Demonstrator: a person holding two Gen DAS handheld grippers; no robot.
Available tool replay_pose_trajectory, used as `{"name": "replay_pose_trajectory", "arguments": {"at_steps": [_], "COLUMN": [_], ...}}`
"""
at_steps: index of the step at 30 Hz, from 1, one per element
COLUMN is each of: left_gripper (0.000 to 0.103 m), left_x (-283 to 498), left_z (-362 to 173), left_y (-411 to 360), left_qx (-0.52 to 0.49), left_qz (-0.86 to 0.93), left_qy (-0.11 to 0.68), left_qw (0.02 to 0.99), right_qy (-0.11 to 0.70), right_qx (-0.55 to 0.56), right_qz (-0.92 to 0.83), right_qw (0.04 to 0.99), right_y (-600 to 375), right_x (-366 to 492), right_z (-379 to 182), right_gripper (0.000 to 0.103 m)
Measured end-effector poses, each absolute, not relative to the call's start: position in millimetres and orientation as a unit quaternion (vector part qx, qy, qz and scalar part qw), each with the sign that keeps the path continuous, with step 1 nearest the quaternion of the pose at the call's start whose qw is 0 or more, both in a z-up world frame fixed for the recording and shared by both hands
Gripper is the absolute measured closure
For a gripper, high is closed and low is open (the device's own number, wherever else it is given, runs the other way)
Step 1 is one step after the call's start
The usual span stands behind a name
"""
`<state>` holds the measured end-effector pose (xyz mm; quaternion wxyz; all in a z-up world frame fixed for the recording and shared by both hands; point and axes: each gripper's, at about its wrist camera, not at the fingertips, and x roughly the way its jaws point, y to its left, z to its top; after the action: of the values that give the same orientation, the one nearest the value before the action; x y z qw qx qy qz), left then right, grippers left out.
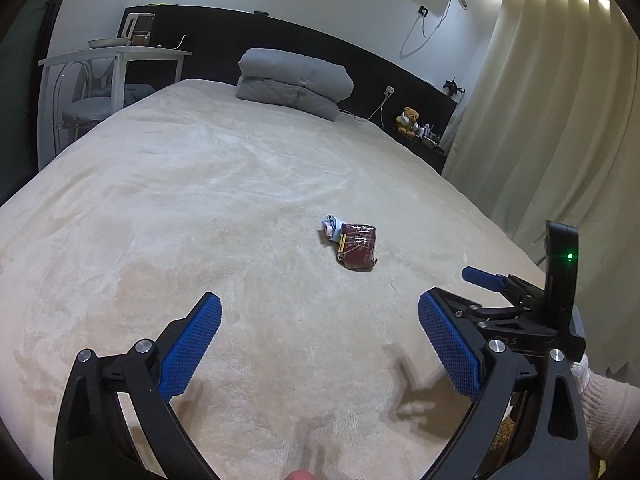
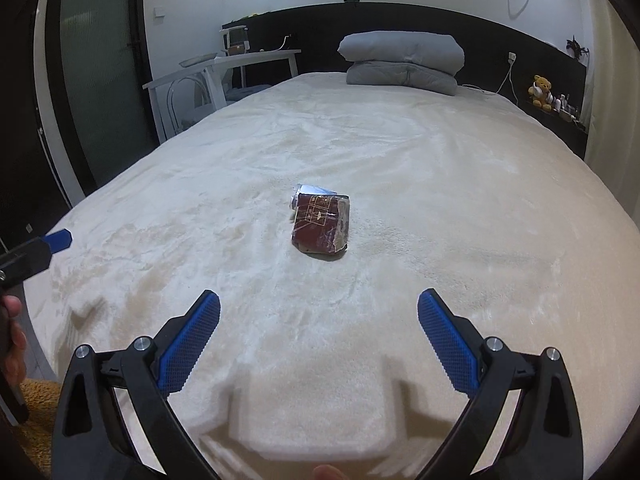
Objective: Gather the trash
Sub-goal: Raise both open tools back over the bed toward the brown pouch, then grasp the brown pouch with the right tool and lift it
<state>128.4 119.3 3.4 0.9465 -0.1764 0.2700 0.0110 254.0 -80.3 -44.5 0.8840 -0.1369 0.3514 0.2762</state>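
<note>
Fingers of the left gripper (image 1: pixel 320 336) stand wide apart with nothing between their blue ribbed pads (image 1: pixel 192 344), low over the cream bed cover (image 1: pixel 180 208). The right gripper (image 2: pixel 319 334) is spread just as wide and also holds nothing; its pads (image 2: pixel 448 344) frame a bare stretch of cover where its own shadow falls. In the left wrist view the right gripper shows at the right edge, with a small green light lit on its body, held by a hand in a white knit glove (image 1: pixel 600 400).

Ahead of both grippers, well apart from either, lies the trash: a dark red packet (image 2: pixel 320 224) in crinkled clear wrap with gold print on its face, lying flat on the cover near the middle of the bed. A small crumpled pale blue and white scrap (image 1: pixel 332 226) sits touching its far end.

Farther off, a folded grey duvet (image 1: pixel 294 82) lies against the black headboard (image 1: pixel 400 76). A white side table (image 1: pixel 116 58) stands at the left of the bed, a teddy bear (image 1: pixel 408 120) sits on the ledge at the right, and pale curtains (image 1: pixel 540 120) hang beyond it.
</note>
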Motion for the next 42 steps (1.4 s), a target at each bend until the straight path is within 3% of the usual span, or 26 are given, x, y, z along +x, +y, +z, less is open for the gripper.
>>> {"name": "replay_pose_trajectory", "arguments": {"at_steps": [17,19,23,28,29,42], "left_gripper": [0.006,0.007,0.007,0.007,0.007,0.007], "left_x": [162,164,170,176,176,190], "left_z": [-9,-11,-15,-23,-23,-26], "left_y": [154,156,160,165,165,150], "left_qx": [-0.185,-0.187,-0.183,-0.187,-0.187,-0.171], "left_qz": [0.044,0.044,0.049,0.052,0.052,0.041], "left_qy": [0.263,0.267,0.271,0.284,0.285,0.294], "left_qw": [0.946,0.944,0.944,0.939,0.939,0.940], "right_qy": [0.382,0.384,0.396,0.404,0.404,0.391], "right_qx": [-0.137,-0.144,-0.148,-0.150,-0.150,-0.119], "right_qz": [0.249,0.245,0.241,0.225,0.222,0.241], "right_qw": [0.879,0.879,0.874,0.874,0.875,0.880], "right_y": [-13,-8,0,2,2,-34], "right_x": [334,341,354,363,364,347], "right_z": [-85,-90,-98,-102,-102,-73], "right_gripper": [0.006,0.018,0.023,0.038,0.045,0.045]}}
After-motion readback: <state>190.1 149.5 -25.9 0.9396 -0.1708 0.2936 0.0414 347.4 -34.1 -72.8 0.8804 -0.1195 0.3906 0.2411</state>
